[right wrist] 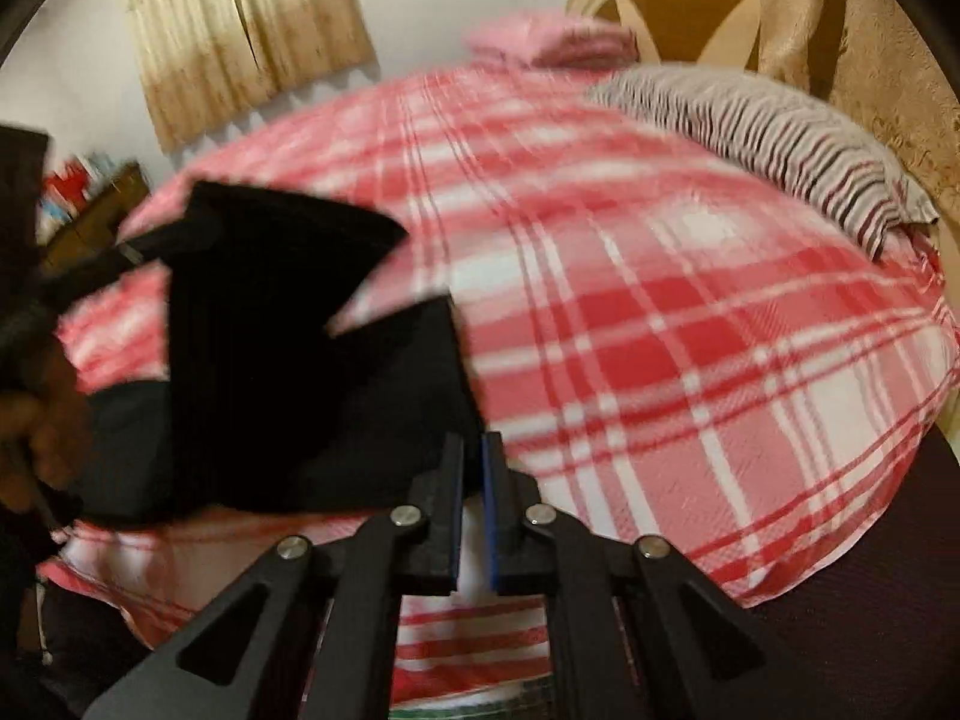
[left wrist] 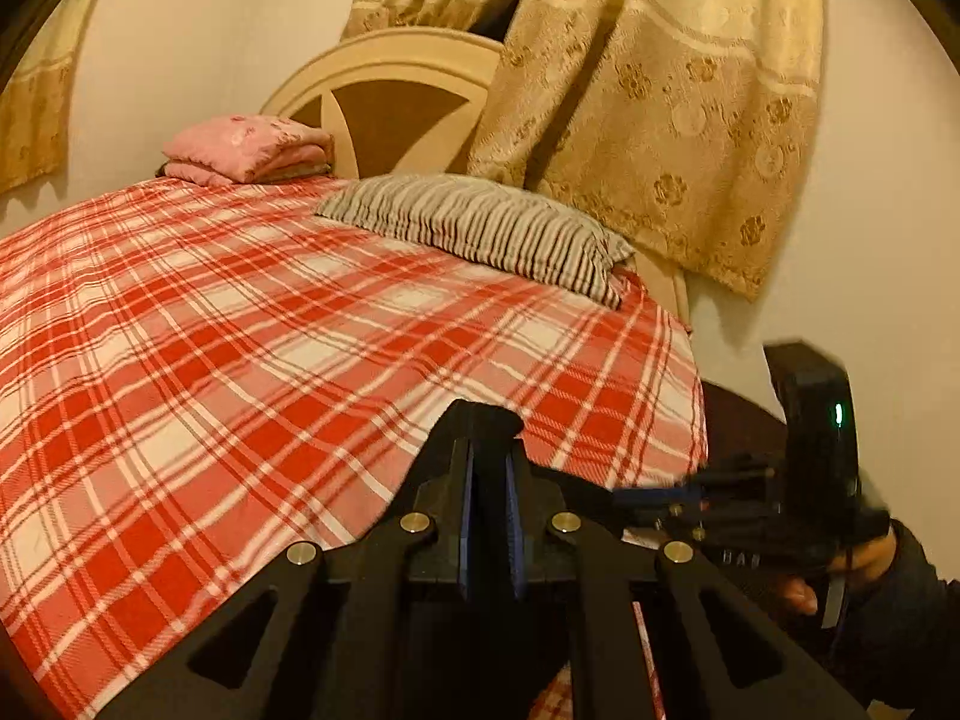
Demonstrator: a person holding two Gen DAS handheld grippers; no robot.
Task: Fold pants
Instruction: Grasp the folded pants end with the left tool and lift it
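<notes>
Black pants [right wrist: 288, 348] hang blurred over the red-and-white plaid bed [right wrist: 660, 300], at the left of the right wrist view. My right gripper [right wrist: 473, 441] is shut, its tips meeting the pants' right edge. In the left wrist view my left gripper [left wrist: 489, 447] is shut on a bunch of the black pants [left wrist: 501, 420] that pokes out past its tips. A dark strip of cloth runs from there rightward to the right gripper [left wrist: 636, 492], which a hand [left wrist: 864, 564] holds low at the bed's edge.
A striped pillow [left wrist: 480, 228] lies at the head of the bed beside a folded pink blanket [left wrist: 246, 150]. Behind them stand a cream headboard [left wrist: 384, 90] and a patterned gold curtain [left wrist: 660, 90]. The plaid bedspread [left wrist: 240, 360] stretches wide to the left.
</notes>
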